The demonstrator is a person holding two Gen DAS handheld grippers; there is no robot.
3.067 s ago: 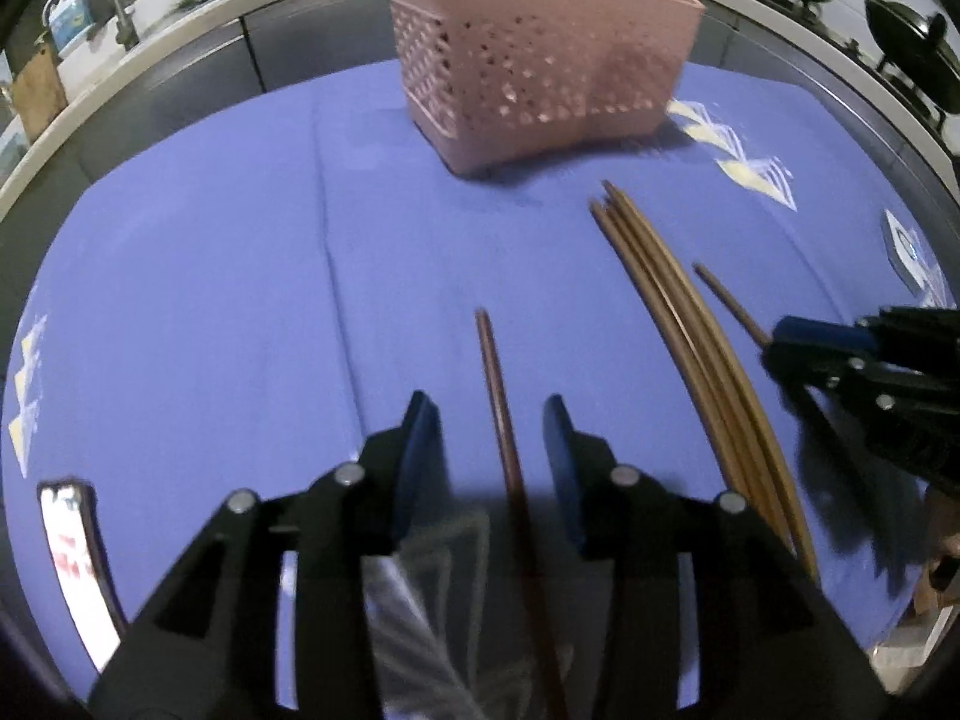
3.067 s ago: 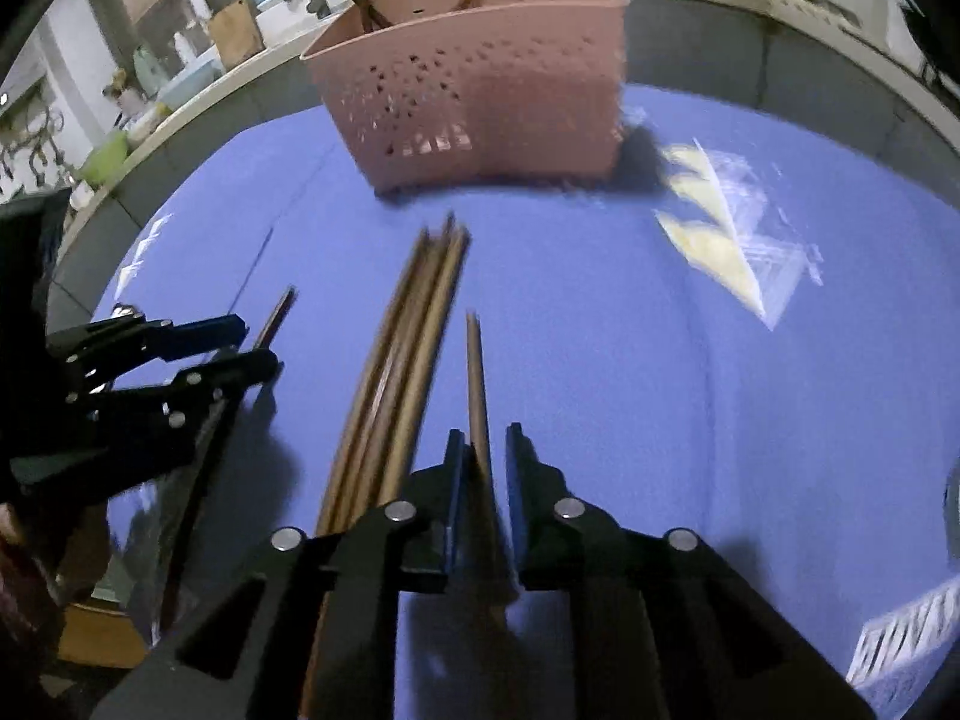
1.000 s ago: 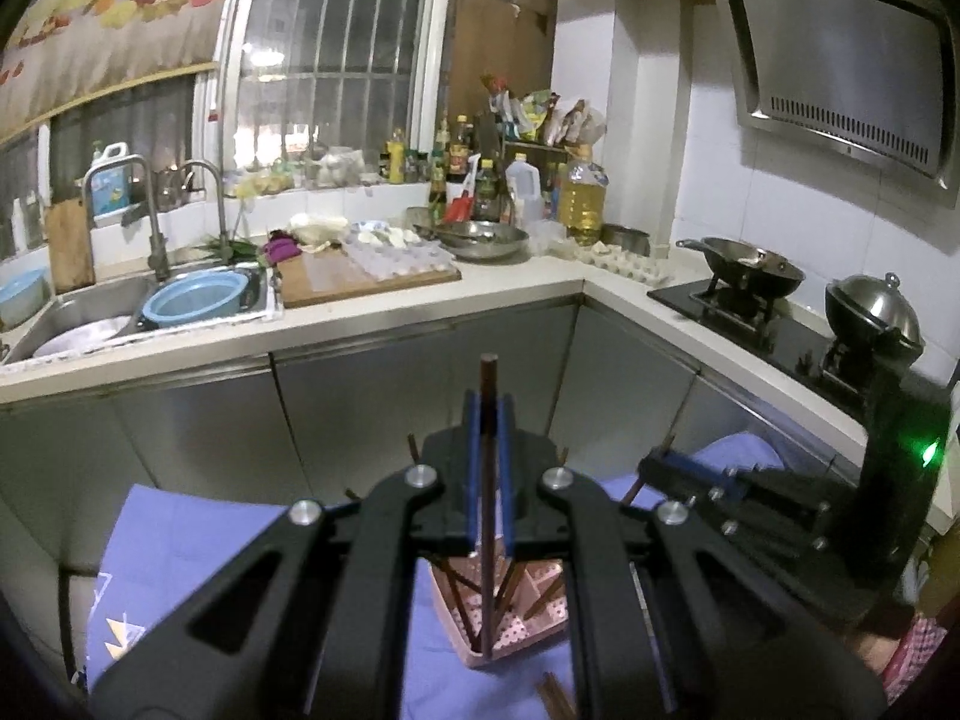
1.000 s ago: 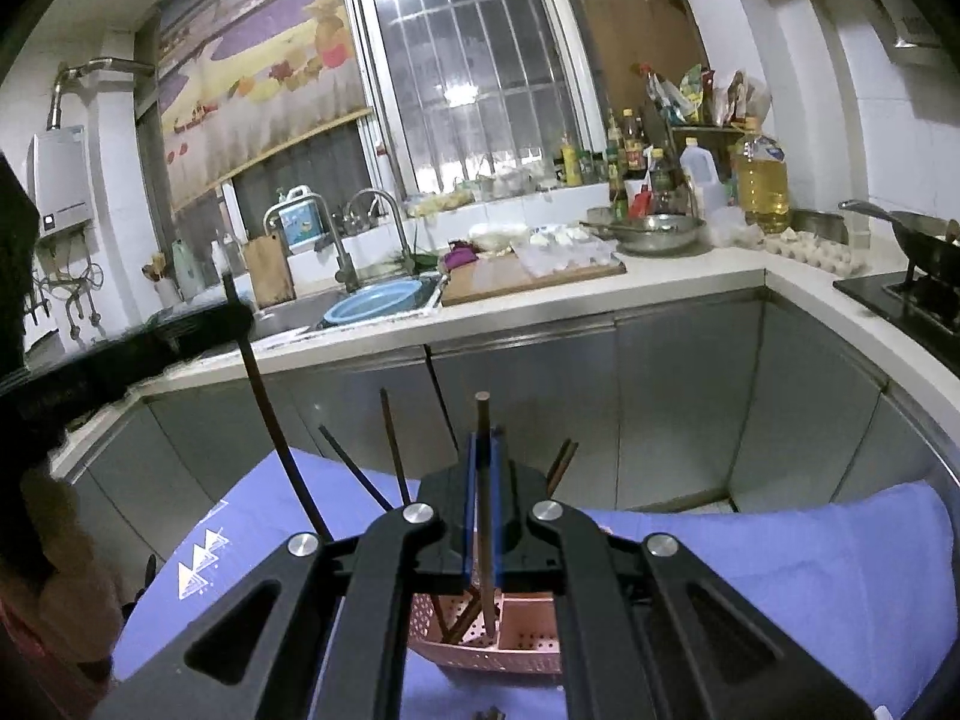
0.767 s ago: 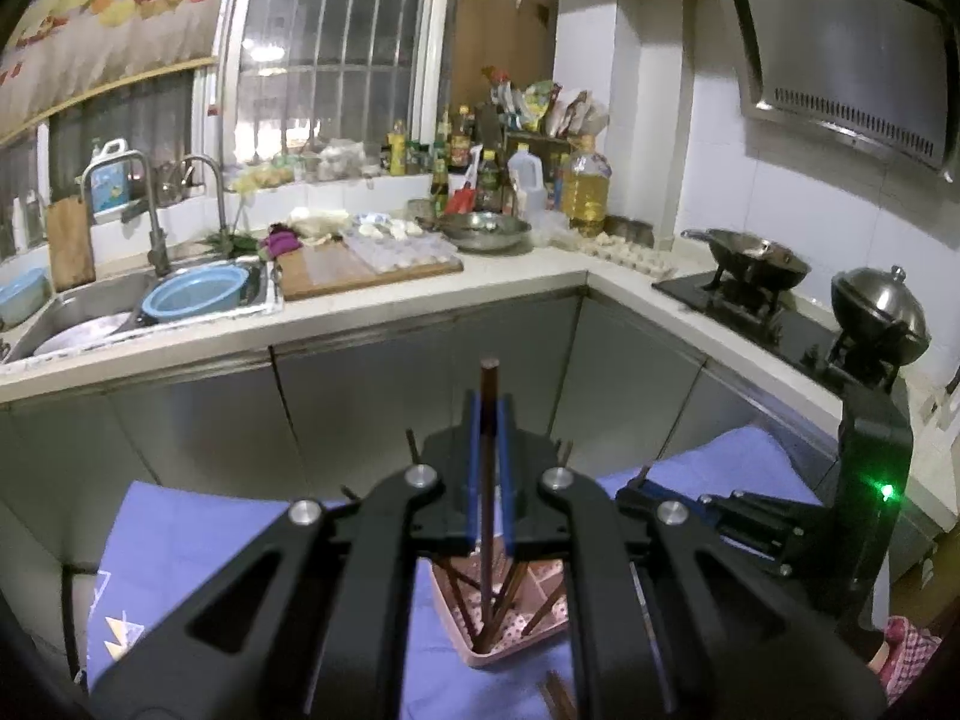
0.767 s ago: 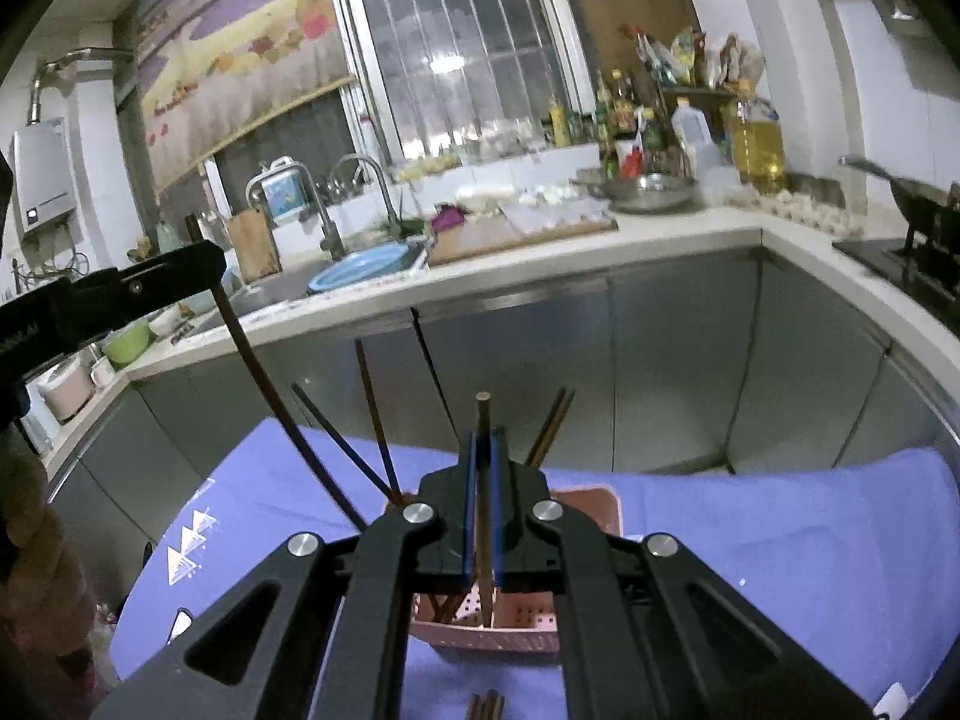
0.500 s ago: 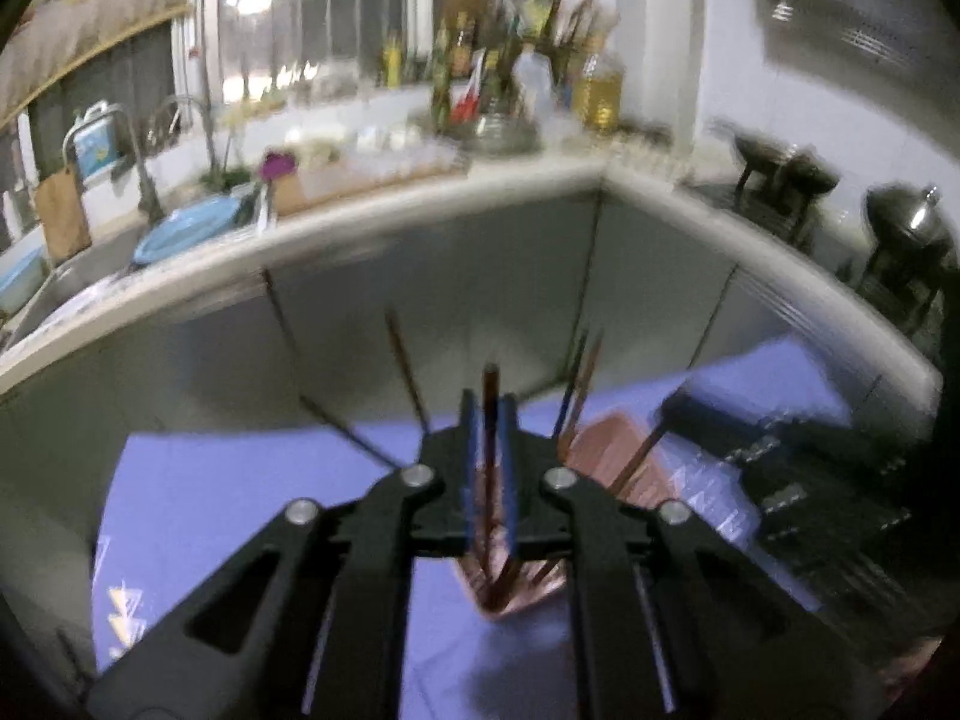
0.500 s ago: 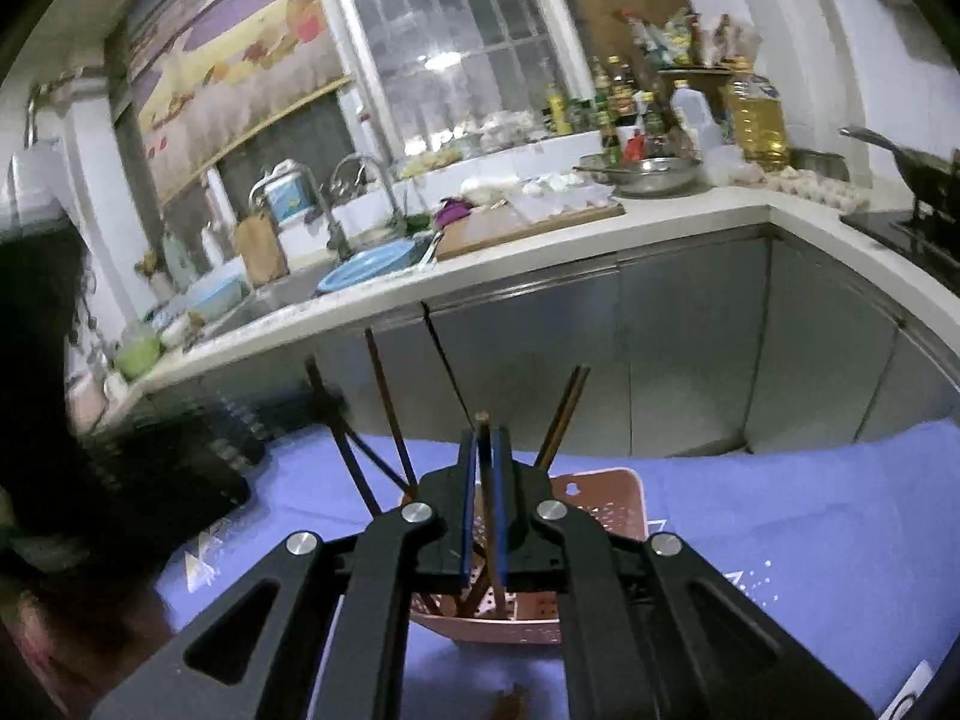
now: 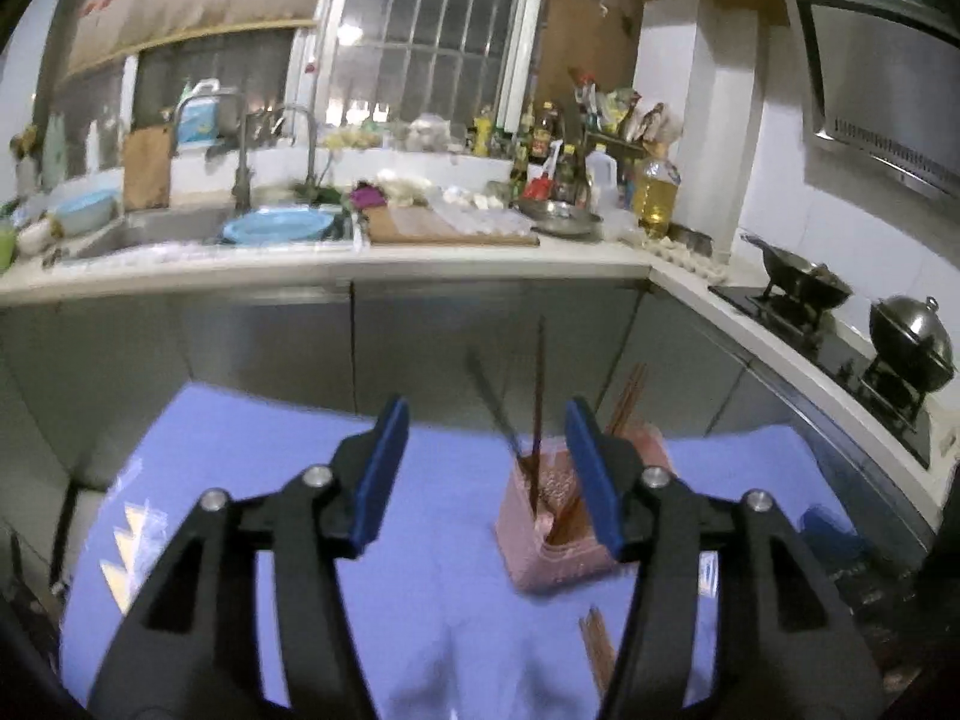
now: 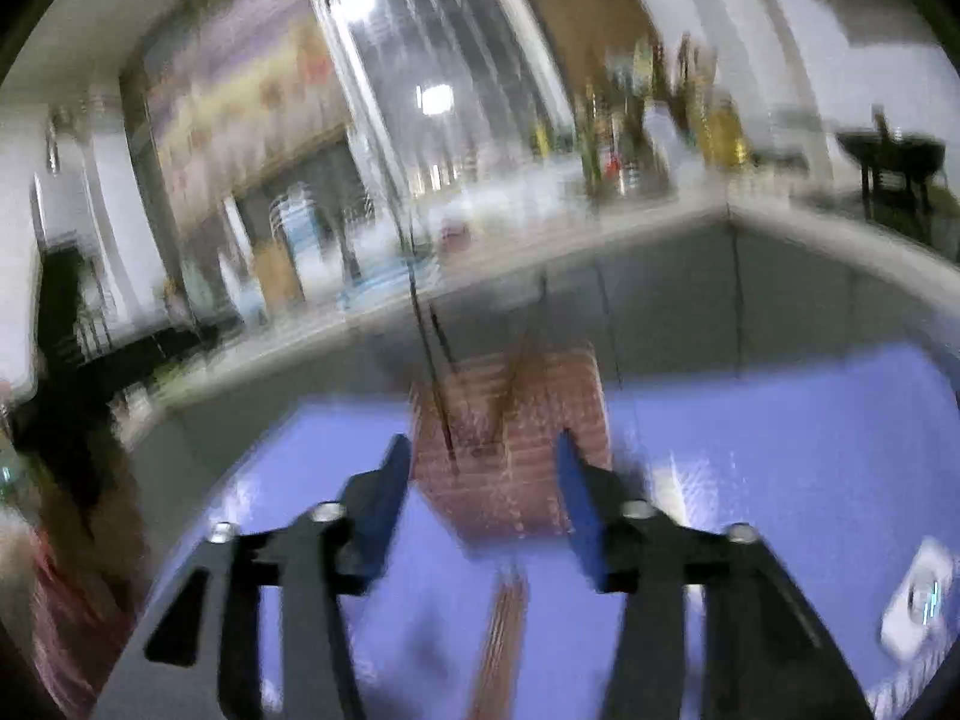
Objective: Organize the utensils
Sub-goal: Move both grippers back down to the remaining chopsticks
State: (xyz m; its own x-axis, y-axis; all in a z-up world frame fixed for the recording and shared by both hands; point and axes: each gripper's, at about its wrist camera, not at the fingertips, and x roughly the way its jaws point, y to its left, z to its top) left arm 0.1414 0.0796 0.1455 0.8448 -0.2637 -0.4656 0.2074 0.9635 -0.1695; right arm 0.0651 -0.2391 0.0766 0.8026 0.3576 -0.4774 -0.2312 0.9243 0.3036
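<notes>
A pink perforated basket [image 9: 555, 558] stands on the blue cloth, with several brown chopsticks [image 9: 539, 396] standing in it. My left gripper [image 9: 487, 468] hovers above and in front of it, its jaws opening with nothing held between them. More chopsticks [image 9: 597, 645] lie on the cloth in front of the basket. The right wrist view is blurred: my right gripper [image 10: 485, 492] is also opening and empty, with the basket [image 10: 522, 450] just beyond its fingertips and loose chopsticks [image 10: 504, 630] lying below it.
The blue cloth [image 9: 252, 480] covers the table. Behind runs a counter with a sink [image 9: 168, 228], a cutting board [image 9: 450, 228] and bottles. A stove with a wok [image 9: 804, 282] and a pot [image 9: 912, 348] is at the right. A person's sleeve [image 10: 66, 588] shows at left.
Both grippers held a chopstick upright over the basket; both have opened and the chopsticks now stand in the basket. Both grippers have dropped lower.
</notes>
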